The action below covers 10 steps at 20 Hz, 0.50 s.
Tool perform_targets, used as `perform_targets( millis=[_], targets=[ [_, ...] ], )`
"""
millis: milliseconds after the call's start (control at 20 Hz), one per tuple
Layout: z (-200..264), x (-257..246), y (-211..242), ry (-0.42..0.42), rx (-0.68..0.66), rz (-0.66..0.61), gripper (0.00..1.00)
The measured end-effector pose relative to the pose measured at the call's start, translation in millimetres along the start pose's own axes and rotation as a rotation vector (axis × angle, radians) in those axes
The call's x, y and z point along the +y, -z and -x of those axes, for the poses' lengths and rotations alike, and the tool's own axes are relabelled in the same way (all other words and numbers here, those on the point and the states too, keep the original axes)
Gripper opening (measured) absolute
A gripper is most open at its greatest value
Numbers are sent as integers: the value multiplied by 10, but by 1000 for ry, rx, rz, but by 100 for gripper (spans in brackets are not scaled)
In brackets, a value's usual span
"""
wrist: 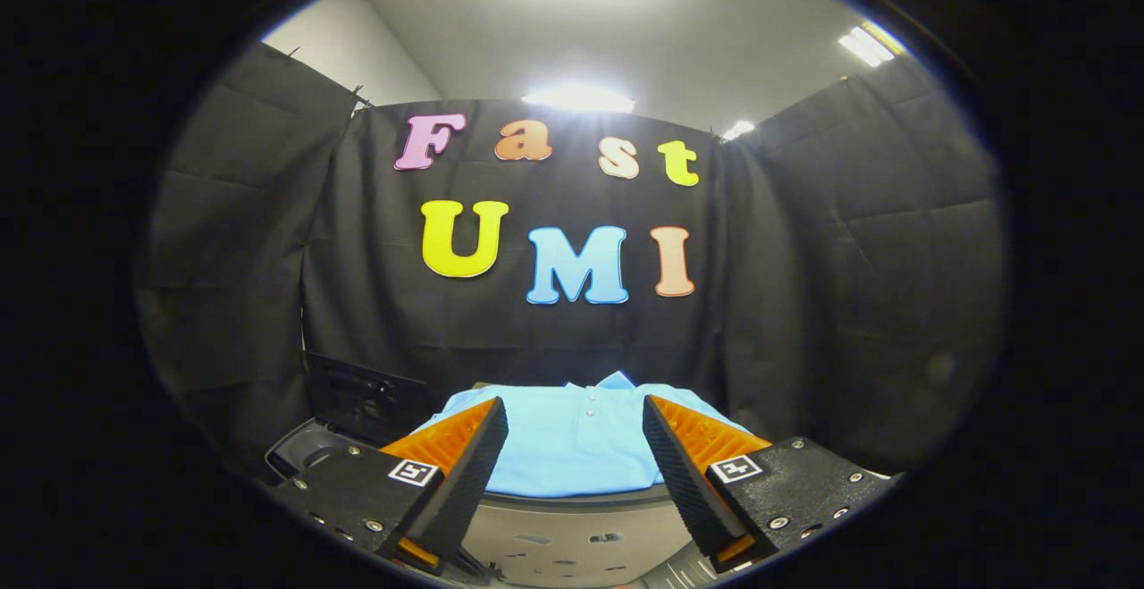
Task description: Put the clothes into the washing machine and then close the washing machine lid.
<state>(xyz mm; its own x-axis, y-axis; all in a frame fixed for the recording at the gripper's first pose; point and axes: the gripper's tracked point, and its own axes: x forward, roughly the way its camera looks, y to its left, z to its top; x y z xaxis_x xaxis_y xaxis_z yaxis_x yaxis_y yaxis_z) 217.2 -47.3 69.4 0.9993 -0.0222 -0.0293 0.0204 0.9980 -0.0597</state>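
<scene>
A folded light blue polo shirt with a buttoned collar lies flat just ahead of my fingers, on top of a grey surface. My gripper is open, its two fingers spread wide with the shirt showing between them and nothing held. Below the shirt, near the fingers' bases, I see a curved grey panel of the washing machine with dark slots in it. To the left stands a dark raised panel, which may be the machine's lid.
Black cloth walls close the booth behind and on both sides of the shirt. A dark grey moulded edge of the machine curves off beyond the left finger. Ceiling lights shine overhead.
</scene>
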Motion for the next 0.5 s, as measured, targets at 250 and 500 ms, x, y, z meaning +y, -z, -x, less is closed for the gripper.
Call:
perform_targets(
  millis=[250, 500],
  targets=[
    [-439, -75, 54, -8, 42, -4, 95],
    [-859, -165, 175, -15, 109, 8, 95]
  ],
)
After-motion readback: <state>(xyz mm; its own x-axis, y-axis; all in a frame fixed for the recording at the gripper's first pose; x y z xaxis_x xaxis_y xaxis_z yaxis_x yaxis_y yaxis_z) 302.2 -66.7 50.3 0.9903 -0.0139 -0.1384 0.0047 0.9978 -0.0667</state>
